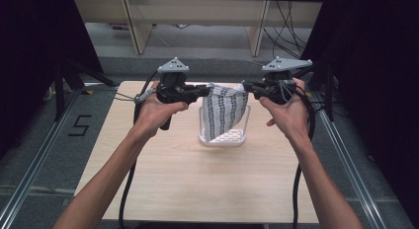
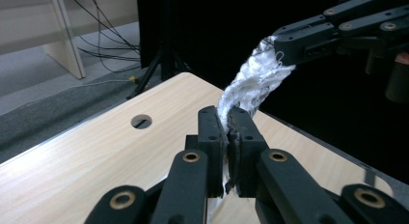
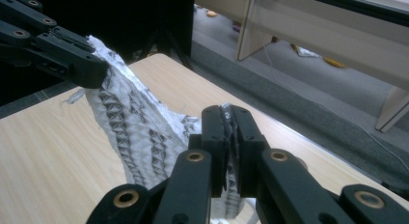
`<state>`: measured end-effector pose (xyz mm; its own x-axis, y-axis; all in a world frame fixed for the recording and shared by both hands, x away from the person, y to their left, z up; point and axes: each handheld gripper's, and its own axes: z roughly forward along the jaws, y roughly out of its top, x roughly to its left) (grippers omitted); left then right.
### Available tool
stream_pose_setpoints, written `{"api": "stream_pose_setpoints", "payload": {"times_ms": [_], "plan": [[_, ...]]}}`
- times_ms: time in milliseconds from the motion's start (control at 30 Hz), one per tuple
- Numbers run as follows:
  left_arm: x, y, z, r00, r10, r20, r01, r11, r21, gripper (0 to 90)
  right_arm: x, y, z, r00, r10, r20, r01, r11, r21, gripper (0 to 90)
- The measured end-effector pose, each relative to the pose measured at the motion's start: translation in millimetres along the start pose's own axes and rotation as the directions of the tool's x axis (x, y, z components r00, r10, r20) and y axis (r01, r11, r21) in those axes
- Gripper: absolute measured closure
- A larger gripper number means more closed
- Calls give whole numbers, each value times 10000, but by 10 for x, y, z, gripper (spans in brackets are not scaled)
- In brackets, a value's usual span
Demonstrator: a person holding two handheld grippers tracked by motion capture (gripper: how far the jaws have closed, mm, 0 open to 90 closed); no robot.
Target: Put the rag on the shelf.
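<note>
each hand-held gripper (image 1: 206, 89) pinches patterned cloth (image 1: 225, 110) above the wooden table (image 1: 163, 179).

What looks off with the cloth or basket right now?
Nothing is spilled or torn. The patterned cloth hangs between the left claw and right claw, each shut on a top corner. It droops unevenly, its lower end in the white basket on the table. One corner looks frayed.
</note>
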<state>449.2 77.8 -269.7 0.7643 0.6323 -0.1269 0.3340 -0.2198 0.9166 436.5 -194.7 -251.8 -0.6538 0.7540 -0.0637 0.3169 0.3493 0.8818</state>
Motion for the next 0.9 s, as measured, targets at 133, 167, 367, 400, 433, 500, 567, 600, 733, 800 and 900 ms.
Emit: {"api": "stream_pose_setpoints", "payload": {"times_ms": [133, 167, 367, 400, 433, 500, 567, 600, 733, 800, 900], "plan": [[100, 72, 86, 9994, -177, -290, 178, 9998, 13, 846, -78, 67, 105, 9996, 249, 93, -250, 9996, 88, 864], [128, 93, 99, 9992, -254, -305, 253, 9997, -37, 845, -102, 89, 128, 9995, 227, 199, -228, 9997, 50, 864], [229, 248, 118, 9969, -578, -526, 562, 9979, -312, 845, -166, 244, 223, 9985, 489, 265, -492, 9987, 112, 863], [244, 273, 130, 9963, -635, -577, 615, 9974, -370, 845, -180, 262, 236, 9980, 568, 272, -571, 9983, 101, 862], [260, 297, 144, 9957, -699, -606, 673, 9968, -440, 845, -190, 283, 246, 9973, 692, 251, -694, 9975, 101, 862], [283, 338, 175, 9949, -785, -638, 755, 9960, -480, 845, -218, 310, 272, 9969, 731, 290, -733, 9973, 43, 862], [298, 369, 207, 9941, -847, -678, 820, 9958, -413, 845, -231, 325, 303, 9944, 1012, 313, -1015, 9948, 71, 861], [304, 382, 224, 9934, -927, -669, 899, 9950, -431, 845, -251, 330, 318, 9942, 1016, 353, -1019, 9948, 83, 860], [355, 427, 303, 9915, -1079, -730, 1049, 9935, -439, 844, -327, 332, 382, 9893, 1395, 433, -1404, 9900, 169, 858], [382, 431, 347, 9908, -1156, -705, 1123, 9924, -498, 844, -369, 333, 415, 9870, 1540, 451, -1549, 9878, 160, 857], [429, 418, 414, 9882, -1330, -765, 1295, 9904, -486, 844, -439, 336, 472, 9866, 1557, 495, -1568, 9874, 189, 856]]}}
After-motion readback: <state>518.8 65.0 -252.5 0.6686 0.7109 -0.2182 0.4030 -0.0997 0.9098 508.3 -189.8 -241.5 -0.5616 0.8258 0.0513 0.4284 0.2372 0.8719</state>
